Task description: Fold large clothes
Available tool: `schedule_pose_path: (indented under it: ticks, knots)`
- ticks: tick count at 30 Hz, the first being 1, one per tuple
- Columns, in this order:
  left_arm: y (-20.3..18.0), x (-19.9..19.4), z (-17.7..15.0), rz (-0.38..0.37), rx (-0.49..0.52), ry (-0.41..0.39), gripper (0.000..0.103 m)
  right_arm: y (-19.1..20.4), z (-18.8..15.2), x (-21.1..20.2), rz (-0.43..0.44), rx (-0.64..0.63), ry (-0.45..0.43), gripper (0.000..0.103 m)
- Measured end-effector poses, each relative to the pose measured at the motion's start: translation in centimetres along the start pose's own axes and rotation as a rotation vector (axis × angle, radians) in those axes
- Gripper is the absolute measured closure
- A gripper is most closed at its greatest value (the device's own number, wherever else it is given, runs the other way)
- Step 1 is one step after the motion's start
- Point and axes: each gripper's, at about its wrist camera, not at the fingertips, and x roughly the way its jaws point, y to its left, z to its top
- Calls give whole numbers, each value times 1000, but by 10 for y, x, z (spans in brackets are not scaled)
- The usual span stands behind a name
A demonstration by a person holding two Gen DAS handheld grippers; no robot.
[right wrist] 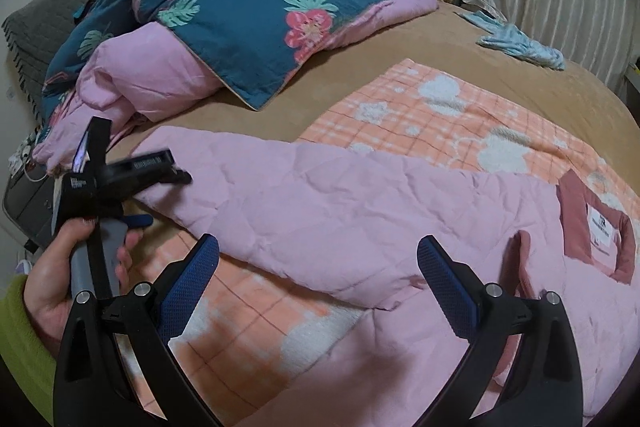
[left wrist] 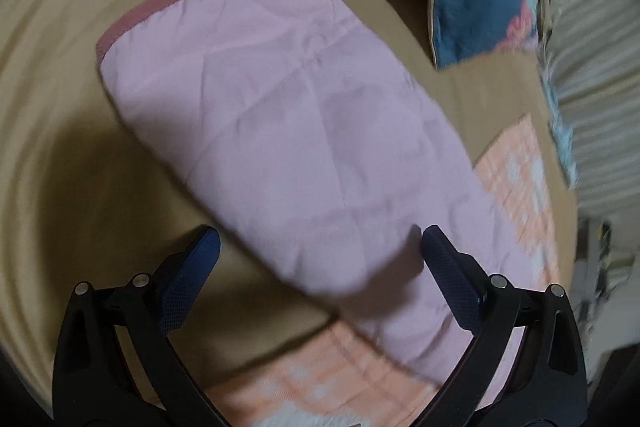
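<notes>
The pink quilted garment (right wrist: 360, 211) lies directly ahead of the right gripper (right wrist: 318, 247), long axis running left-right. Both grippers gape wide, holding nothing; the left gripper (left wrist: 320, 239) hovers nearer its end.

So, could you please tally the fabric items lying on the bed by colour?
Pink: 1, the pink quilted garment
Peach plaid: 1, the peach blanket
Teal floral with pink lining: 1, the comforter
Light blue: 1, the small cloth
Total: 4, not counting the blurred pile by the curtain.
</notes>
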Motion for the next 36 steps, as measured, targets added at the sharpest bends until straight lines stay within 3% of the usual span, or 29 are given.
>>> schedule_pose_path:
  ticks: [5, 6, 8, 10, 13, 23, 32, 36]
  knots:
    - [1, 1, 2, -1, 11, -68, 14, -33, -18, -13, -22, 96, 4, 4]
    - [-3, -2, 2, 14, 33, -85, 30, -41, -22, -18, -33, 113, -2, 4]
    - [-7, -5, 3, 28, 53, -105, 48, -55, -30, -26, -52, 148, -11, 4]
    - [-8, -7, 4, -9, 63, -108, 77, -71, -38, -34, -65, 194, -13, 4]
    - [-16, -17, 2, -53, 101, -120, 88, -91, -51, -52, -117, 256, -44, 4]
    - [-68, -82, -15, -210, 265, -234, 92, -126, -79, -112, -203, 327, -126, 4]
    - [-99, -129, -57, -318, 398, -312, 92, -151, -109, -169, -298, 368, -165, 4]
    - [-106, -146, -75, -357, 440, -335, 92, -161, -121, -186, -302, 398, -178, 4]
